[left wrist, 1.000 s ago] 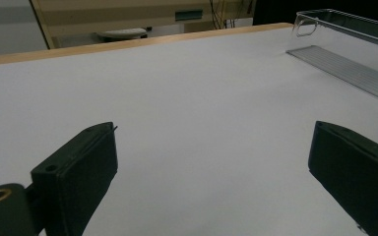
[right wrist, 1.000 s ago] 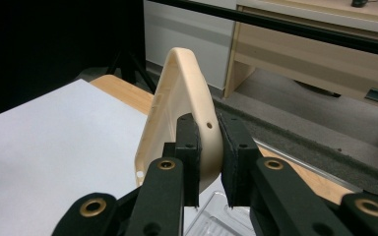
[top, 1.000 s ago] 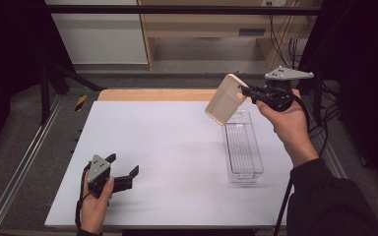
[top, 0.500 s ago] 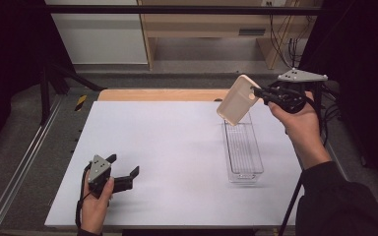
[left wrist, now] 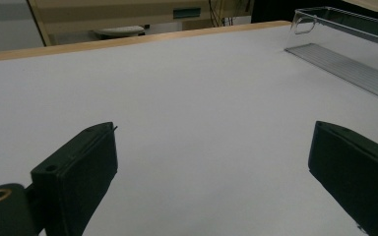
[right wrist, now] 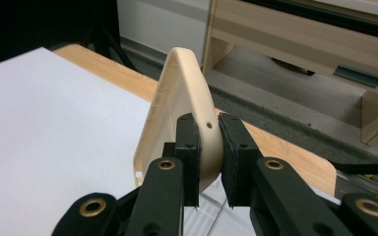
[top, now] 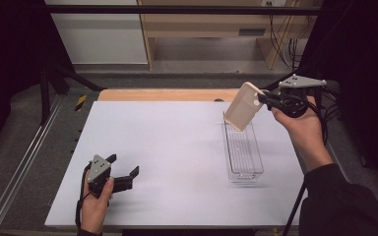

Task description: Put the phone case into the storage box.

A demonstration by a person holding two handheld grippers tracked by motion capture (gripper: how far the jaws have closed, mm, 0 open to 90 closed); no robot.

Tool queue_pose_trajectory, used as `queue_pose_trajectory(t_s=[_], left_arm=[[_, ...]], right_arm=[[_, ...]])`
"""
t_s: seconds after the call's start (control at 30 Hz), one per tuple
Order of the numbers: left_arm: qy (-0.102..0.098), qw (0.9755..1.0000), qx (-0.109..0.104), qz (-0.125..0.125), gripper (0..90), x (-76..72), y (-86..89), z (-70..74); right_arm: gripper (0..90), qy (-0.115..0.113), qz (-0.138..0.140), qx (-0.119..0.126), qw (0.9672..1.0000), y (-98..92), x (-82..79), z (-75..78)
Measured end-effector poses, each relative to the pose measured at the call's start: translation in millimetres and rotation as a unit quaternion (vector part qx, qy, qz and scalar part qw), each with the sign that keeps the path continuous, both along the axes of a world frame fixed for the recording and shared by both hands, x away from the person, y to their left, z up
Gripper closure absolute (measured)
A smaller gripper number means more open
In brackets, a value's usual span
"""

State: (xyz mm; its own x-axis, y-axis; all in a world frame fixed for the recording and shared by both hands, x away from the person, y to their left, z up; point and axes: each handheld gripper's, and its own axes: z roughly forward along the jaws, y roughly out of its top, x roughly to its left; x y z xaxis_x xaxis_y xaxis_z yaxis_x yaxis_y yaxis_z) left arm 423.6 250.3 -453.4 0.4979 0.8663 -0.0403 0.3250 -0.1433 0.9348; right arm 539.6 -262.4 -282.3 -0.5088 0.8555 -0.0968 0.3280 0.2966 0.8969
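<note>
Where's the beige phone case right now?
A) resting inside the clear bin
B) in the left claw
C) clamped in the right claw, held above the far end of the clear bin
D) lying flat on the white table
C: the right claw is shut on an edge of the beige phone case, which hangs in the air over the far end of the clear bin; the left claw stands open with nothing in it.

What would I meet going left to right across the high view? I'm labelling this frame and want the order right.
Left gripper, jaws open, low over the white table → clear plastic tray → beige phone case held up above the tray's far end → right gripper, shut on the case.
</note>
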Motion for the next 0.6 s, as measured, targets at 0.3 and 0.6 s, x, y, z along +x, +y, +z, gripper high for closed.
queue_pose_trajectory(t_s=[0.3, 0.6], left_arm=[[0.0, 1.0, 0.003, -0.003, 4.2, 0.5, -0.2, -0.5], [0.003, 1.0, 0.001, -0.003, 4.2, 1.1, -0.4, -1.4]], right_arm=[[79.5, 0.01, -0.006, -0.011, 0.9999, -4.0, 4.5, -9.2], [79.4, 0.018, -0.009, -0.019, 0.9996, -4.0, 16.0, -20.6]])
